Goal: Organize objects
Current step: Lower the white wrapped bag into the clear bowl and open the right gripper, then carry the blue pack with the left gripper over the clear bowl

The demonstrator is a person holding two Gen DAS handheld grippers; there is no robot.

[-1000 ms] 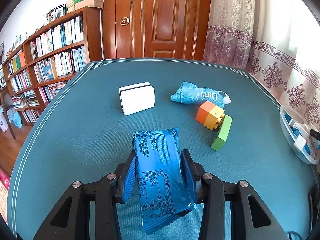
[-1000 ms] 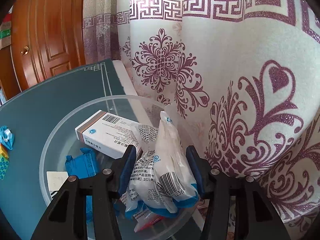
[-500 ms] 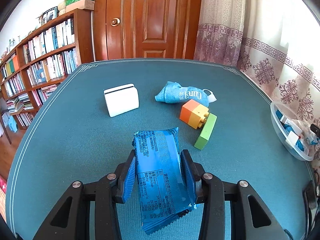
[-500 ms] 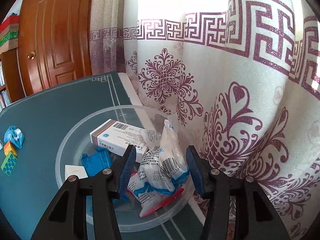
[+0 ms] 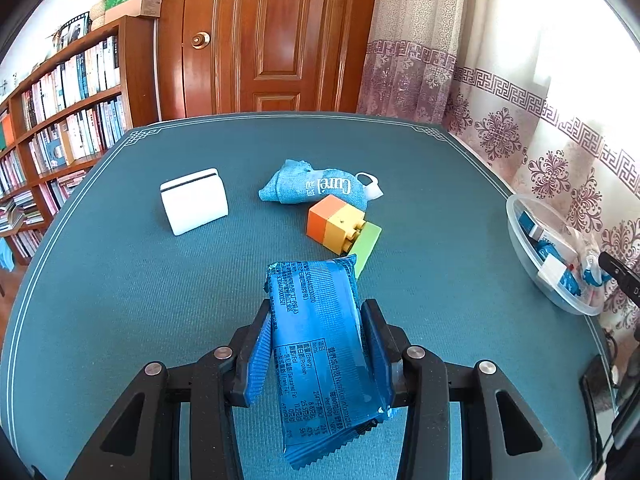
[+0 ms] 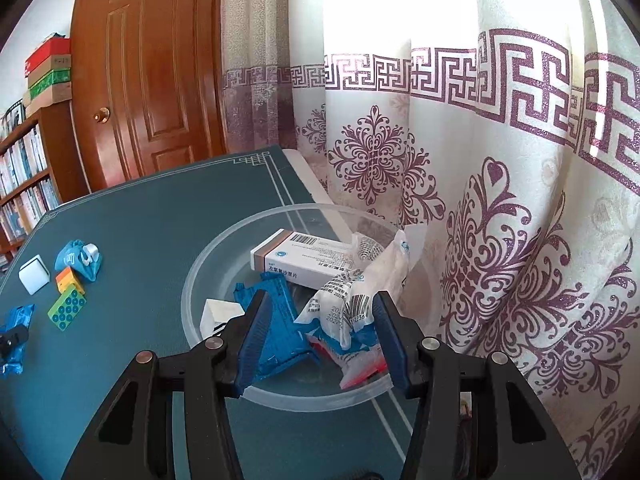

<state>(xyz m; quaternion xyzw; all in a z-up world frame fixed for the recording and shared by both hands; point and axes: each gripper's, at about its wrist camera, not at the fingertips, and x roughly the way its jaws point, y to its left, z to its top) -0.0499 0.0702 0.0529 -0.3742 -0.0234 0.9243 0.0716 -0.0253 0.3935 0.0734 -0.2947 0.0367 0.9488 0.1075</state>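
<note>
My left gripper (image 5: 316, 312) is shut on a blue snack packet (image 5: 320, 340), held a little above the teal table. Beyond it lie a white box (image 5: 194, 200), a blue Curel pouch (image 5: 316, 190), an orange-and-yellow block (image 5: 334, 226) and a flat green block (image 5: 366, 244). My right gripper (image 6: 320, 308) is open, hovering at the near side of a clear plastic bowl (image 6: 224, 240). In the bowl lie a medicine box (image 6: 300, 256), a white printed packet (image 6: 360, 292) and a blue packet (image 6: 280, 320). Nothing touches the right pads.
The bowl (image 5: 520, 248) stands at the table's right edge against a patterned curtain (image 6: 500, 200). A wooden door (image 5: 272, 40) and a bookshelf (image 5: 60, 112) stand behind the table. The left gripper's packet (image 6: 18, 316) shows at the right wrist view's left edge.
The right gripper drew back and up from the bowl, leaving the white packet lying inside. The left gripper carried the blue packet rightward, bringing the bowl further into its view.
</note>
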